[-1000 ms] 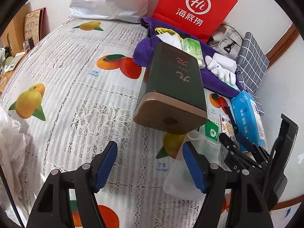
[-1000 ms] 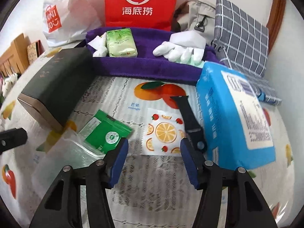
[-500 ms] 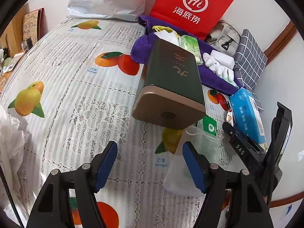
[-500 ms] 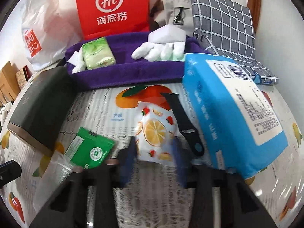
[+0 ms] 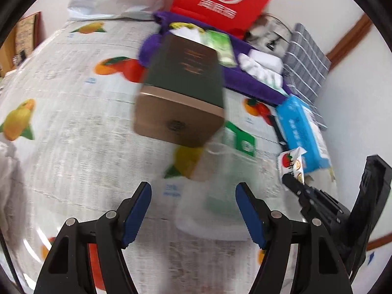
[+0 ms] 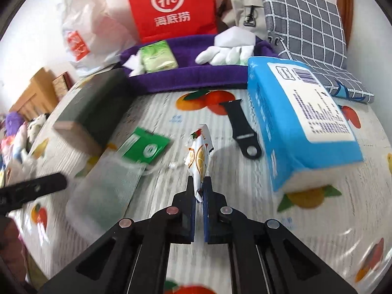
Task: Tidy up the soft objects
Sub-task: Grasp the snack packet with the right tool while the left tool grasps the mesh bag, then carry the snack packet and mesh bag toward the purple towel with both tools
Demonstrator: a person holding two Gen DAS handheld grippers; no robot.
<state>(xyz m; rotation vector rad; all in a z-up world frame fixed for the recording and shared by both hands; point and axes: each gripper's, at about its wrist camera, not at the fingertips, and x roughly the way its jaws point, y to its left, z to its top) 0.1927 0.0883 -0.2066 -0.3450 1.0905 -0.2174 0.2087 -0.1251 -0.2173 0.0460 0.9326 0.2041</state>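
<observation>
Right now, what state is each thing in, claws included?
Right claw: shut on the fruit-print packet.
Fruit-print packet: pinched, lifted upright off the table.
Left claw: open, holding nothing.
Green sachet: lying flat.
Blue tissue pack: lying on the table.
Black watch strap: flat, untouched.
Dark green box: lying on its side.

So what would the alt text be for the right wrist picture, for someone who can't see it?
The right hand-held gripper is shut on a small orange-print wet-wipe sachet, holding it up over a fruit-patterned tablecloth. A big blue tissue pack lies to its right, a black watch strap between them, and a purple fabric tray sits behind.
</observation>
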